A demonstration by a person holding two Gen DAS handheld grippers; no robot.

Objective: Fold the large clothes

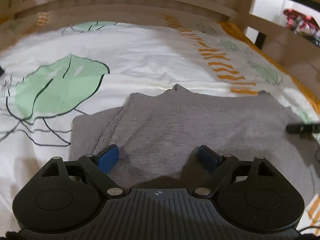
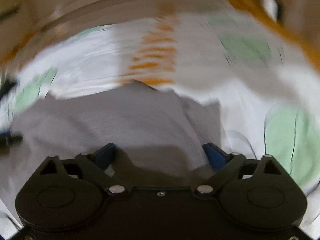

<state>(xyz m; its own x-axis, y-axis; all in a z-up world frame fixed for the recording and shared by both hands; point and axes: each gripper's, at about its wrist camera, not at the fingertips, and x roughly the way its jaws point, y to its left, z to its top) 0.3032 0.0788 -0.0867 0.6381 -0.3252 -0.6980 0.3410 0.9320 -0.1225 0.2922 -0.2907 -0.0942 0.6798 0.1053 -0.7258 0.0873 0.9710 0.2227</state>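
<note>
On the bed, over the leaf-print sheet [image 1: 140, 60], the grey knit sweater [image 1: 190, 120] lies folded into a compact flat rectangle, one ribbed edge tucked on its left side. The left gripper [image 1: 158, 158] and the right gripper [image 2: 160, 154] both stand wide apart and hold nothing. The folding looks nearly finished; perhaps only smoothing is left.

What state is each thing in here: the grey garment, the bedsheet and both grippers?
Grey garment: partly folded, lying flat on the bed, one ribbed edge turned over at its left.
Bedsheet: spread out, lightly wrinkled.
Left gripper: open above the garment, holding nothing.
Right gripper: open above the garment, holding nothing; view blurred.
</note>
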